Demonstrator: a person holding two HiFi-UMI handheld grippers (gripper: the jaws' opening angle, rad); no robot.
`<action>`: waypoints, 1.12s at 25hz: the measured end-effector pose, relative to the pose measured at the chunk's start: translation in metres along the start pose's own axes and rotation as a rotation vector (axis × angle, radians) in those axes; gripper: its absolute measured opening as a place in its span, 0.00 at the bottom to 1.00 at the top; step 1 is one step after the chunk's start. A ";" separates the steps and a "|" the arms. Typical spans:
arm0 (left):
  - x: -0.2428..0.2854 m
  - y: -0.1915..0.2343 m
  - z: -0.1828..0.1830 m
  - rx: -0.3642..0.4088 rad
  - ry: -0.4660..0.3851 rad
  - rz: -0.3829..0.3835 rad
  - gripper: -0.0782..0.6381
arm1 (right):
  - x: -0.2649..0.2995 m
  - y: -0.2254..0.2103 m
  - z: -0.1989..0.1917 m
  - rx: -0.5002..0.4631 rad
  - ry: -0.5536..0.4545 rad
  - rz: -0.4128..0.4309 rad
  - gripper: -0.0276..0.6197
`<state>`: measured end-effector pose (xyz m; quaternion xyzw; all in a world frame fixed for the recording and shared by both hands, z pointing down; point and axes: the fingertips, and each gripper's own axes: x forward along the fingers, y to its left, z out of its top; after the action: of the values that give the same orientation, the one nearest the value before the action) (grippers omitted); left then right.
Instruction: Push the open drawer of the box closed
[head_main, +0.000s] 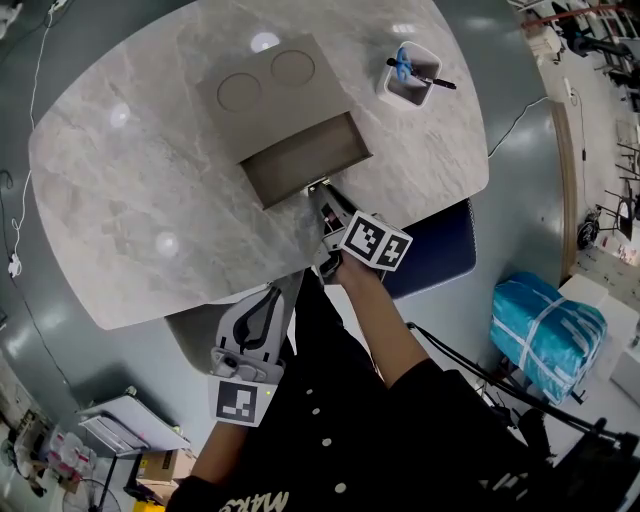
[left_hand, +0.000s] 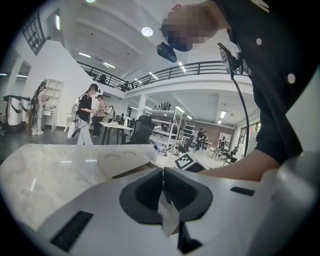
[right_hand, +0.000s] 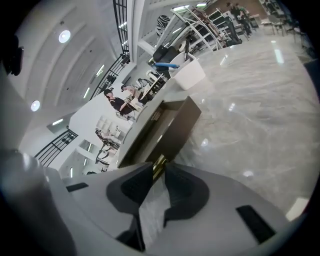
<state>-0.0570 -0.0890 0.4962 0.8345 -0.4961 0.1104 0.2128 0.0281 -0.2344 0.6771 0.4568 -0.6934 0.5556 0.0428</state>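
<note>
Right gripper at the front of the open drawer, with the push to close it not yet made.

Head view: a flat beige box with two round recesses in its lid (head_main: 268, 85) sits mid-way along the grey marble-patterned table (head_main: 120, 200). Its dark-lined open drawer (head_main: 300, 165) sticks out toward the near edge. The right gripper (head_main: 322, 200) meets the drawer front, while the left gripper (head_main: 272, 295) hangs off the table's near edge, beside the person's body. A white square cup of pens (head_main: 410, 85) stands near the far right corner.
Left gripper view: the jaws are pressed together, with nothing between them.
Right gripper view: the jaws are nearly together, seemingly pinching a small brass-coloured knob (right_hand: 159, 164) on the drawer front.
Next, judging by this, comes a straight, level push into the box, so the drawer slides without skewing and the box stays put.
</note>
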 end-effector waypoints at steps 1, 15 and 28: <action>0.000 0.000 0.000 -0.002 -0.001 0.003 0.13 | 0.004 0.002 0.002 -0.004 0.000 0.005 0.14; 0.000 0.007 -0.009 -0.037 0.009 0.022 0.13 | 0.048 0.025 0.028 -0.015 -0.016 0.048 0.15; 0.002 0.010 -0.013 -0.048 0.016 0.034 0.13 | 0.073 0.039 0.043 -0.010 -0.022 0.067 0.14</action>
<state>-0.0643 -0.0884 0.5111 0.8198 -0.5109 0.1087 0.2349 -0.0216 -0.3132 0.6734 0.4390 -0.7115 0.5483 0.0189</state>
